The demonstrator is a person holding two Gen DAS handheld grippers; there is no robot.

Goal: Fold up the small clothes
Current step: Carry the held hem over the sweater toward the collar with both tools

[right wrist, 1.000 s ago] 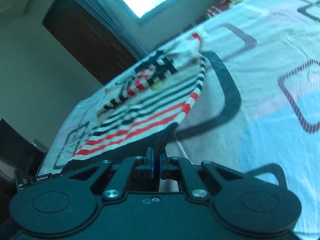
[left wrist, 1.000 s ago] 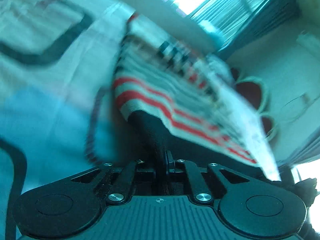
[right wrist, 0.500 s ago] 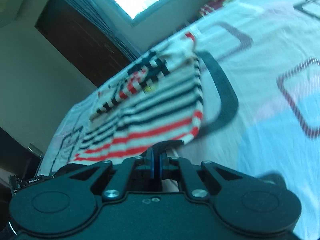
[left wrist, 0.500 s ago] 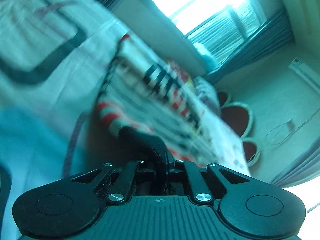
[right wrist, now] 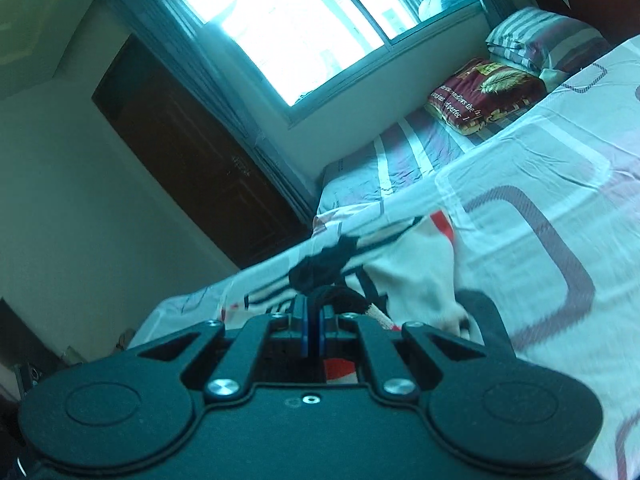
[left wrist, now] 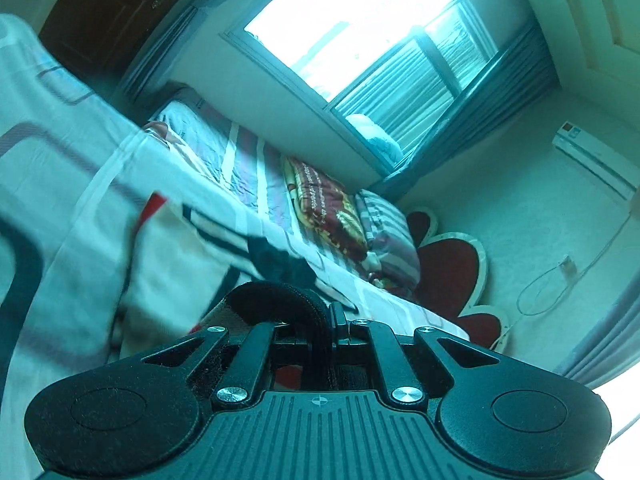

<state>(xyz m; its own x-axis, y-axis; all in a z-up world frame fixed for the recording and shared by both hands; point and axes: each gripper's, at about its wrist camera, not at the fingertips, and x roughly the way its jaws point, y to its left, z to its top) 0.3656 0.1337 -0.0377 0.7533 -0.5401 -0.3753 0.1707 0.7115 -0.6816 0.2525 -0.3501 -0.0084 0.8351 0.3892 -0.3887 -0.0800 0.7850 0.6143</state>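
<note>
— What are your tongs doing?
— My left tongs [left wrist: 331, 320] are clenched on the black hem of the striped shirt [left wrist: 188, 256]. My right tongs [right wrist: 313, 322] are clamped on the same shirt [right wrist: 416, 276] too, with black trim bunched between the blue pads [right wrist: 305, 330].
— Where is the shirt?
— Low over the bed sheet [right wrist: 560, 208], spread just ahead of both tongs; whether it touches the sheet I cannot tell. Pillows [right wrist: 486, 94] lie far off near the window [right wrist: 288, 20].
</note>
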